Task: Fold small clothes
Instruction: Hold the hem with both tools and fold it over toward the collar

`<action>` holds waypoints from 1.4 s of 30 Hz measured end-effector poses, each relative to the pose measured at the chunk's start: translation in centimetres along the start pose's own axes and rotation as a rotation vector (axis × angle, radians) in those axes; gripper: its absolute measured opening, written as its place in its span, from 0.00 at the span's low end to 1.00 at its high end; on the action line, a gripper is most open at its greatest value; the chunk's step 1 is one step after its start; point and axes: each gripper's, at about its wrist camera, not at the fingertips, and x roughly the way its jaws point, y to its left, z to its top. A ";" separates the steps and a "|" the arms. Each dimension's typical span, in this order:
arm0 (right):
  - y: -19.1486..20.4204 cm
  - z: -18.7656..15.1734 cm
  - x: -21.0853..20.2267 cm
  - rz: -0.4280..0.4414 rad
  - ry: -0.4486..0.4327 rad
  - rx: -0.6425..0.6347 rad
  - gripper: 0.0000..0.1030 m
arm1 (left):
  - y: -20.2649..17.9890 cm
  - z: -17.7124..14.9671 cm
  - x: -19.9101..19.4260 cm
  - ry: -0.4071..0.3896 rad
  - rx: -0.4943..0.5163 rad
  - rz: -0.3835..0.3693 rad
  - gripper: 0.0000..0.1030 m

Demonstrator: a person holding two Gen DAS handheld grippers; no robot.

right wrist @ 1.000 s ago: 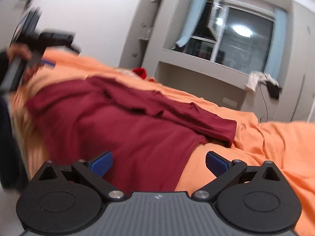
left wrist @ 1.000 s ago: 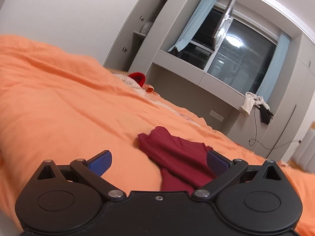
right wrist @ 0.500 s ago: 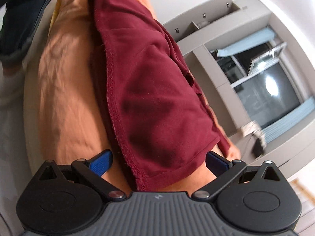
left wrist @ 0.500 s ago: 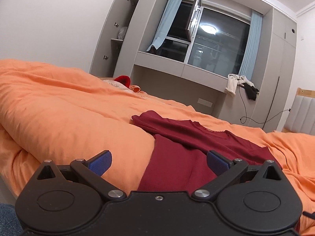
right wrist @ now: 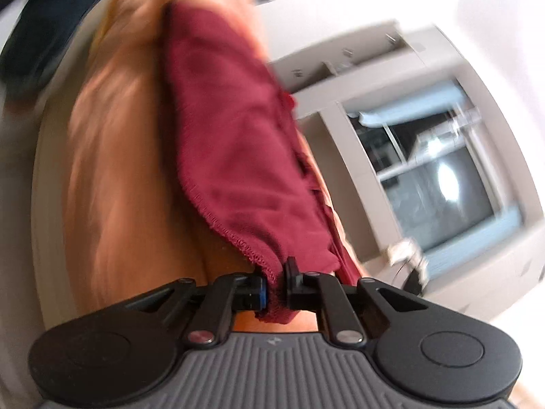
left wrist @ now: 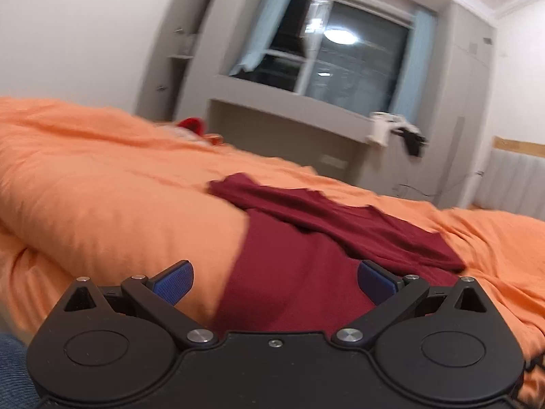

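A dark red garment [left wrist: 306, 248] lies spread on the orange bedcover [left wrist: 112, 197], one sleeve reaching to the back left. My left gripper [left wrist: 274, 281] is open, its blue pads apart at the garment's near edge, with cloth lying between them. In the right wrist view the picture is rolled sideways. There the red garment [right wrist: 231, 143] runs up the frame, and my right gripper [right wrist: 276, 288] is shut on its stitched hem corner.
A grey window wall with shelves [left wrist: 289, 116] and blue curtains stands behind the bed. Clothes [left wrist: 395, 133] hang off the sill's right end. A red item [left wrist: 191, 124] lies at the bed's far side. A dark sleeve [right wrist: 51, 17] of the person shows at the upper left.
My right gripper has gone from wide open to shut on the garment's hem, and it rolled sideways. The left gripper moved nearer the garment's near edge and stayed open.
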 end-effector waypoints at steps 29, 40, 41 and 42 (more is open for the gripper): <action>-17.0 -0.3 -3.1 0.135 -0.182 0.790 0.08 | -14.3 -6.8 2.1 -0.083 0.612 0.220 0.88; -18.2 -1.7 -3.6 0.102 -0.172 0.845 0.08 | -11.3 -5.7 1.2 -0.013 0.604 0.379 0.65; -18.2 -1.9 -3.6 0.096 -0.168 0.848 0.08 | -11.2 -5.5 1.2 -0.008 0.606 0.372 0.58; -18.2 -1.9 -3.6 0.093 -0.164 0.850 0.08 | -11.0 -5.3 1.2 -0.001 0.607 0.361 0.41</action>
